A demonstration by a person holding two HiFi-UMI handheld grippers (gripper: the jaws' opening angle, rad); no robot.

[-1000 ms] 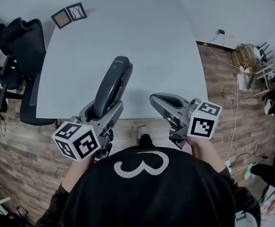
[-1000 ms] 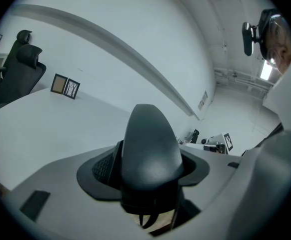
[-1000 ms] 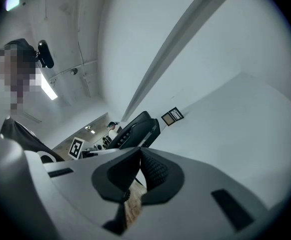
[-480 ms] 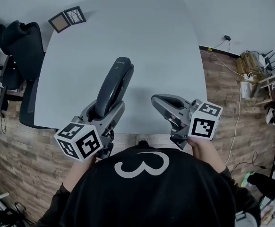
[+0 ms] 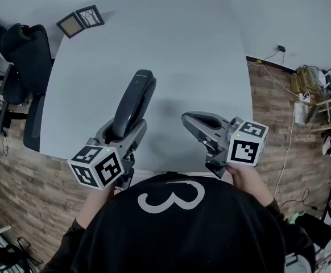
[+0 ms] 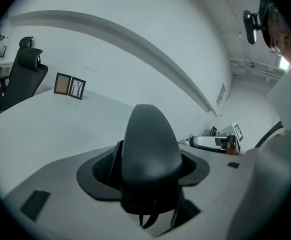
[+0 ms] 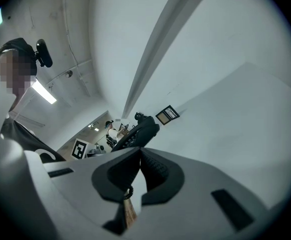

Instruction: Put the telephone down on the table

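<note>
Head view: left hand-held gripper (image 5: 121,129) grasps the telephone (image 5: 133,101) low, poised over the worktop's (image 5: 199,67) near edge for set-down; right hand-held gripper (image 5: 191,120) clenched empty.

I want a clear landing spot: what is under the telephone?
Only bare white table shows around the telephone, which the left gripper holds. The patch directly beneath it is hidden.

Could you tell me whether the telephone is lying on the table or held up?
Held up: fingers of the left gripper clamp the telephone, whose shadow falls apart from it on the table.
</note>
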